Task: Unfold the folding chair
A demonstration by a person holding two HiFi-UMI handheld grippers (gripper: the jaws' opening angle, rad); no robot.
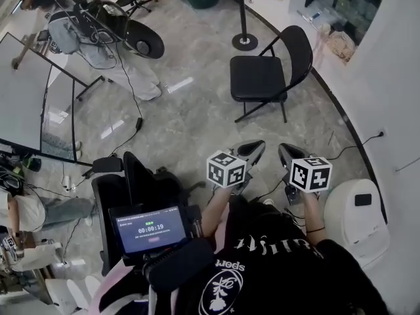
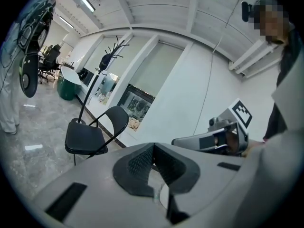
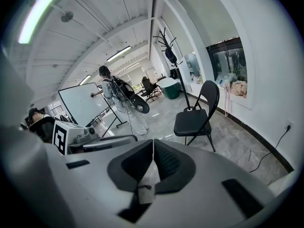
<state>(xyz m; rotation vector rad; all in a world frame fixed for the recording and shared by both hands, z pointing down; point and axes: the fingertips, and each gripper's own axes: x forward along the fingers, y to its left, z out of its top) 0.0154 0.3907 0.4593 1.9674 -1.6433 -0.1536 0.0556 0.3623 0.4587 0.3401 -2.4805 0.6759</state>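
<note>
Standing unfolded on the floor by the curved wall: black folding chair (image 1: 269,77), task seemingly done. Left gripper (image 1: 252,151) and right gripper (image 1: 287,155) are hovering well away, jaws closed on nothing.

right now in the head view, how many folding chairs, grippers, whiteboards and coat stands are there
folding chair: 1
grippers: 2 (left gripper, right gripper)
whiteboard: 1
coat stand: 1
total: 5
</note>
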